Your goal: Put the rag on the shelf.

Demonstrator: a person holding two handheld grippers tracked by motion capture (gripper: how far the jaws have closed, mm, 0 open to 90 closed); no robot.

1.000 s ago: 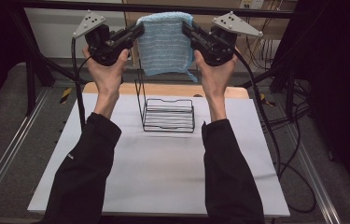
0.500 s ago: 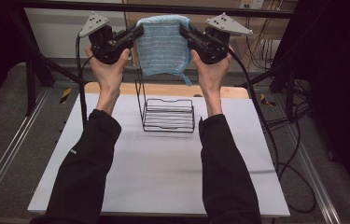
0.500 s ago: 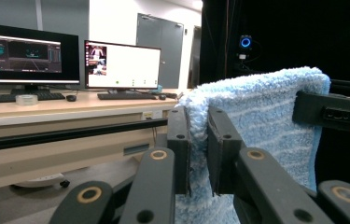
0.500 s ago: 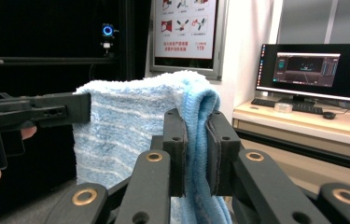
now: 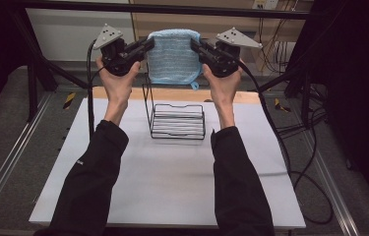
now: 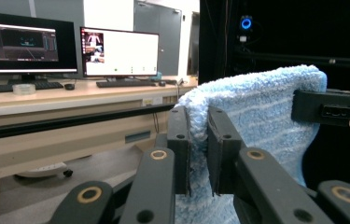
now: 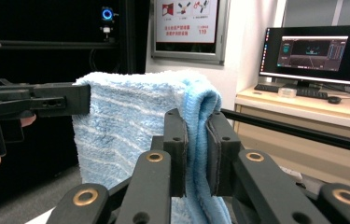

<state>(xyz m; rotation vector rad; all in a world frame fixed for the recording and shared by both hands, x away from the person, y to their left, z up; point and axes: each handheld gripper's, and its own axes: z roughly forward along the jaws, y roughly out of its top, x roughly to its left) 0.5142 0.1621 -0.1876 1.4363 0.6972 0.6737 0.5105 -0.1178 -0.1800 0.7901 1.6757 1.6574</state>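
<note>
Behind the white table (image 5: 172,187), monitors are glowing on a wooden desk (image 6: 70,95), and a black wire rack (image 5: 178,120) is standing near the table's far edge. Above that rack a person is holding a folded blue towel (image 5: 173,56) stretched in the air. The left gripper (image 5: 145,46) is clamping its left edge and the right gripper (image 5: 198,46) is pinching its right edge, both sets of jaws pressing tight on the cloth.

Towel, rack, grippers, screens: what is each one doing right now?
Towel: folded double, hanging in the air, stretched between both grippers, above the rack.
Rack: upright on the table, nothing on it.
Left gripper: shut on the towel's edge.
Right gripper: shut on the towel's other edge.
Monitors: switched on.
</note>
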